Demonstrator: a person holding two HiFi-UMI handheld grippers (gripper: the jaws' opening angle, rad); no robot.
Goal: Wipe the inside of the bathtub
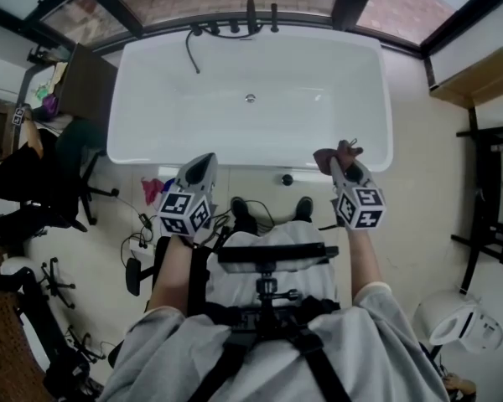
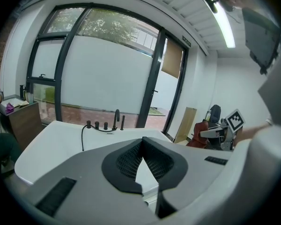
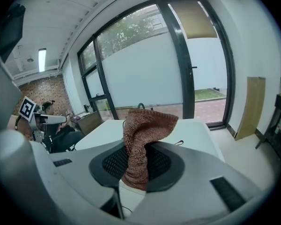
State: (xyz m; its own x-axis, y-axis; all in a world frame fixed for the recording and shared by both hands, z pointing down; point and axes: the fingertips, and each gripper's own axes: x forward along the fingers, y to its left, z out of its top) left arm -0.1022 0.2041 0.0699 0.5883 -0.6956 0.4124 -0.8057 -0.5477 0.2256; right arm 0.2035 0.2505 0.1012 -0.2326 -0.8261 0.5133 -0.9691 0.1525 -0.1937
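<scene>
Counts: one bathtub (image 1: 176, 115) | one drain (image 1: 250, 99) | one tap spout (image 2: 116, 119) | one cloth (image 3: 143, 130) | two grippers: left gripper (image 1: 204, 164), right gripper (image 1: 344, 167) | two shoes (image 1: 303, 208) | one seated person (image 1: 17, 170) | one leaning board (image 3: 253, 107)

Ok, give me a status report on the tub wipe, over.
Left tool shut, empty. Right tool shut on brown cloth, held at near rim of bathtub. Nothing lying inside to block the wipe.

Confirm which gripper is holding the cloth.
The right gripper: a brown knitted cloth is pinched in its jaws. The left gripper is shut on nothing.
</scene>
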